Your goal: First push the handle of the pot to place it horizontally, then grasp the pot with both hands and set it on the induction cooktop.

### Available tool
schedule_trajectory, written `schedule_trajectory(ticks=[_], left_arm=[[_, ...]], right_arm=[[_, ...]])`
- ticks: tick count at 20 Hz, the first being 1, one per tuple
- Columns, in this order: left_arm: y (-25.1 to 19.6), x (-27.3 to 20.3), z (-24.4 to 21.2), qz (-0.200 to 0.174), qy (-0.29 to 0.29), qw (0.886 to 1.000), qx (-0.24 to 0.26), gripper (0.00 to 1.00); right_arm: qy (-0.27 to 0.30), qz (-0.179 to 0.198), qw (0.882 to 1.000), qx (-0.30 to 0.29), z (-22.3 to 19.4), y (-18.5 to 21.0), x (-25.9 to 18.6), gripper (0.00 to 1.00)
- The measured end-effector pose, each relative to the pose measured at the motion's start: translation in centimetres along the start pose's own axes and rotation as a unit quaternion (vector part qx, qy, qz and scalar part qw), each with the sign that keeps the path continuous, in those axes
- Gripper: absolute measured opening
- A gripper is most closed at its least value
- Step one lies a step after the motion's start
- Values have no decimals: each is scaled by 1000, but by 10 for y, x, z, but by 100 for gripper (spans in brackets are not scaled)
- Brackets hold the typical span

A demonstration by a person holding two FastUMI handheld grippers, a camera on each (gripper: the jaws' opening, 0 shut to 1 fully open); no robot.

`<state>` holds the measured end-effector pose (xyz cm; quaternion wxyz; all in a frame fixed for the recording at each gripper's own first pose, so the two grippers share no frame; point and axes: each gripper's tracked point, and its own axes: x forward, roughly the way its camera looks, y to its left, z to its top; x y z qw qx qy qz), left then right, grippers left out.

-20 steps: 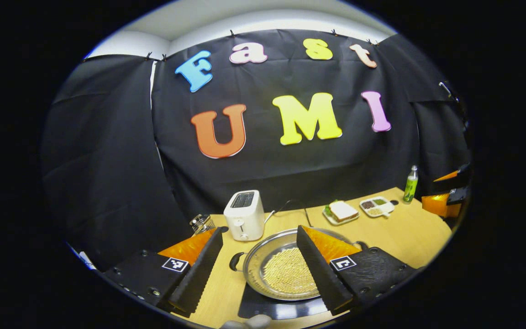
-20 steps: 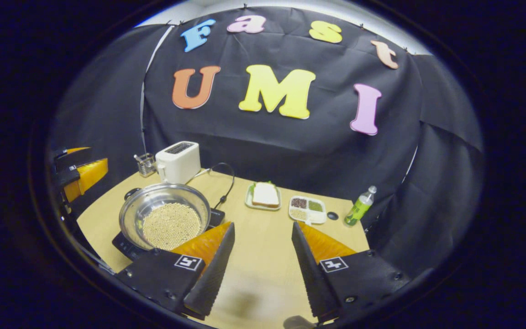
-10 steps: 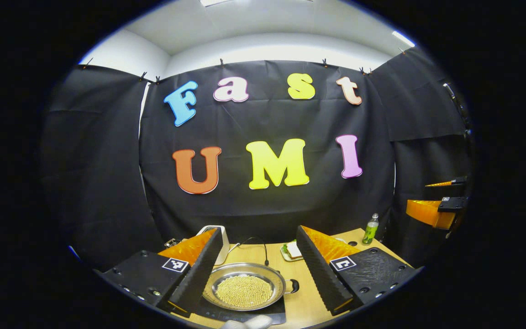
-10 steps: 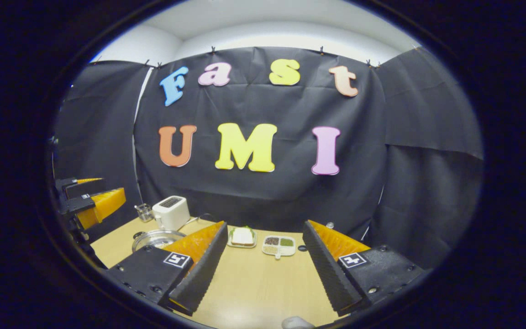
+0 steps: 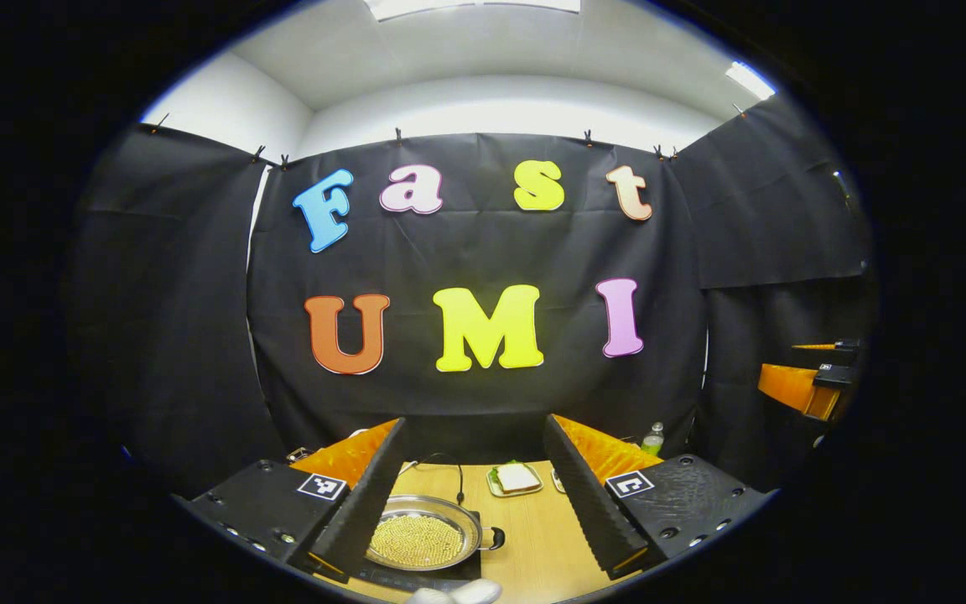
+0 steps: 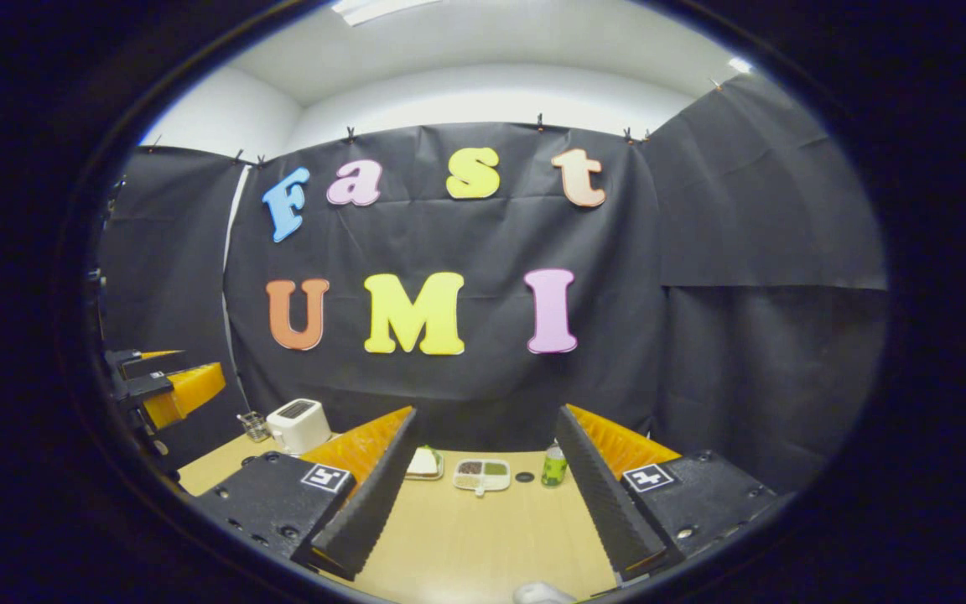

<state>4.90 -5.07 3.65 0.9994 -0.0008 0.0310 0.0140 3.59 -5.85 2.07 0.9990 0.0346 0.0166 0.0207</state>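
- Pot (image 5: 423, 541) sat on the dark induction cooktop (image 5: 468, 572), seen past my left gripper (image 5: 475, 495) in the left gripper view, so I judged the placing step done.
- Its one visible black side handle (image 5: 495, 537) pointed sideways, which looked like the horizontal line the task asked for; the round yellowish contents lay level in the bowl.
- My left gripper hung above the surface (image 5: 533, 545) with its jaws spread and nothing between them.
- My right gripper (image 6: 487, 491) was likewise released and empty, aimed over bare surface (image 6: 483, 545) to the pot's side.
- Farther along the surface lay a sandwich plate (image 6: 424, 462), a divided snack tray (image 6: 481, 474) and a green bottle (image 6: 552, 468), well apart from the cooktop.
- A white toaster (image 6: 298, 424) stood nearest the booth wall.
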Motion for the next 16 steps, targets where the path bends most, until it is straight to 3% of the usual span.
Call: schedule_trajectory(ticks=[16], left_arm=[[-4,-22,6,14,-3,1000,0,96]], right_arm=[[-7,-7,1000,5,5,-11,-12,100]])
